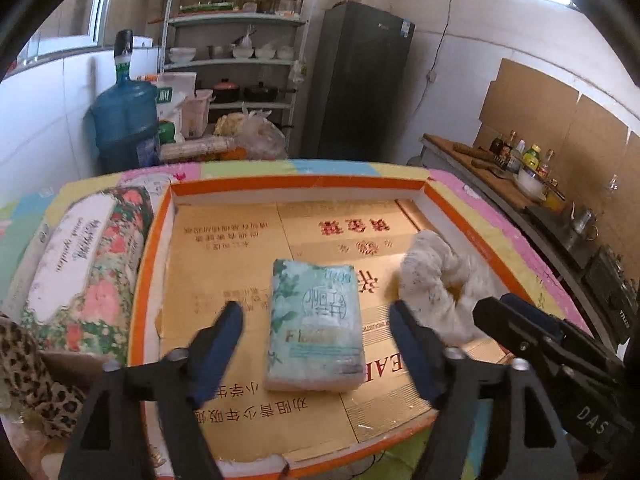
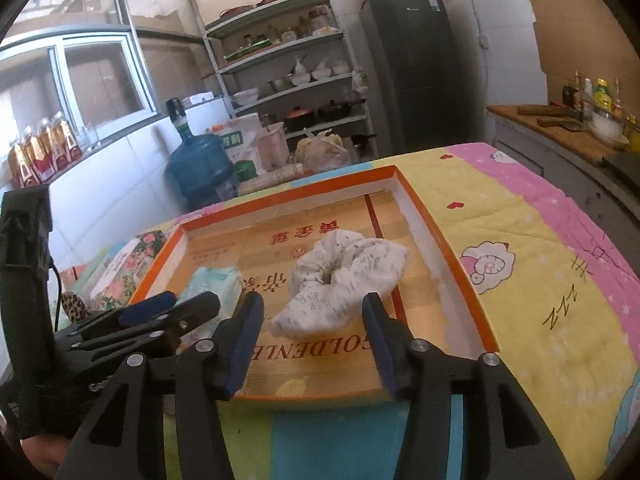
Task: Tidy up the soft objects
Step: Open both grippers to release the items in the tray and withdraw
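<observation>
A pale green tissue pack (image 1: 316, 324) lies flat in the orange-rimmed tray (image 1: 304, 186), beside a crumpled white cloth (image 1: 436, 280). My left gripper (image 1: 316, 316) is open and empty, its fingers either side of the pack and slightly above it. My right gripper (image 2: 312, 308) is open and empty, hovering over the near end of the white cloth (image 2: 344, 280) in the tray (image 2: 444, 236). The tissue pack (image 2: 216, 288) shows partly behind the left gripper's fingers (image 2: 160, 312). A floral tissue pack (image 1: 84, 256) and a leopard-print fabric (image 1: 28, 368) lie left of the tray.
The tray rests on a colourful quilt (image 2: 540, 272) covering the table. Behind stand a blue water jug (image 1: 124, 116), metal shelves (image 1: 240, 60) and a dark fridge (image 1: 360, 80). A counter with bottles (image 1: 524, 160) runs along the right.
</observation>
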A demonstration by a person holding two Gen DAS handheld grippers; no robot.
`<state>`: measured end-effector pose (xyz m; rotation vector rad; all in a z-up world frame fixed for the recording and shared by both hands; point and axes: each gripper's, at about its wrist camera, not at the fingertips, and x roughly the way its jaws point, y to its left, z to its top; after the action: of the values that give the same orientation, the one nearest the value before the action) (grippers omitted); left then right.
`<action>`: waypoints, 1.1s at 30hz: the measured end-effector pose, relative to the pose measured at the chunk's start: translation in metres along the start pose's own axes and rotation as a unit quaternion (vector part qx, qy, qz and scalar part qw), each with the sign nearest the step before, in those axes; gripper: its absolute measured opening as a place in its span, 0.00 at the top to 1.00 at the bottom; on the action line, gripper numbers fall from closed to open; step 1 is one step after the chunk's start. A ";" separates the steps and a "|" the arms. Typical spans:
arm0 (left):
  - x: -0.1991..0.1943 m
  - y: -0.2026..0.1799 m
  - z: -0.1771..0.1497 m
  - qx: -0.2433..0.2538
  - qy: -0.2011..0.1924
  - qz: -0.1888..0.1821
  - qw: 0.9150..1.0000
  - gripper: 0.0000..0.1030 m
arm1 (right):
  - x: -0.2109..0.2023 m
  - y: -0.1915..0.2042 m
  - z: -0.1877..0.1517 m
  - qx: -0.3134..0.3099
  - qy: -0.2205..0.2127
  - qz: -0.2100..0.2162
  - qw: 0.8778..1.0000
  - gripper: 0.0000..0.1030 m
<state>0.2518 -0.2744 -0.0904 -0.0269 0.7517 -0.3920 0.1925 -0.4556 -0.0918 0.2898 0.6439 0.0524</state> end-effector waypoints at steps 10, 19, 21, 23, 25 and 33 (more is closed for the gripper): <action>-0.039 -0.005 -0.005 0.033 -0.051 -0.005 0.998 0.21 | -0.027 0.007 -0.004 0.009 -0.026 -0.004 1.000 0.48; -0.073 0.005 -0.012 0.047 -0.065 -0.019 0.997 0.21 | -0.051 0.031 -0.012 -0.002 -0.051 -0.027 0.998 0.45; -0.081 0.008 -0.016 0.045 -0.070 -0.017 0.996 0.21 | -0.053 0.037 -0.014 -0.004 -0.053 -0.029 0.998 0.44; -0.090 0.014 -0.017 0.040 -0.077 -0.013 0.996 0.21 | -0.056 0.042 -0.016 -0.005 -0.056 -0.033 0.998 0.39; -0.100 0.020 -0.020 0.032 -0.088 -0.010 0.996 0.21 | -0.059 0.046 -0.018 -0.006 -0.062 -0.037 0.997 0.29; -0.135 0.040 -0.031 0.034 -0.119 0.021 0.992 0.22 | -0.075 0.071 -0.024 -0.017 -0.080 -0.039 0.996 0.29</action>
<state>0.1553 -0.1859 -0.0311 0.0069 0.5017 -0.3671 0.1215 -0.3921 -0.0462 0.2339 0.4935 -0.0342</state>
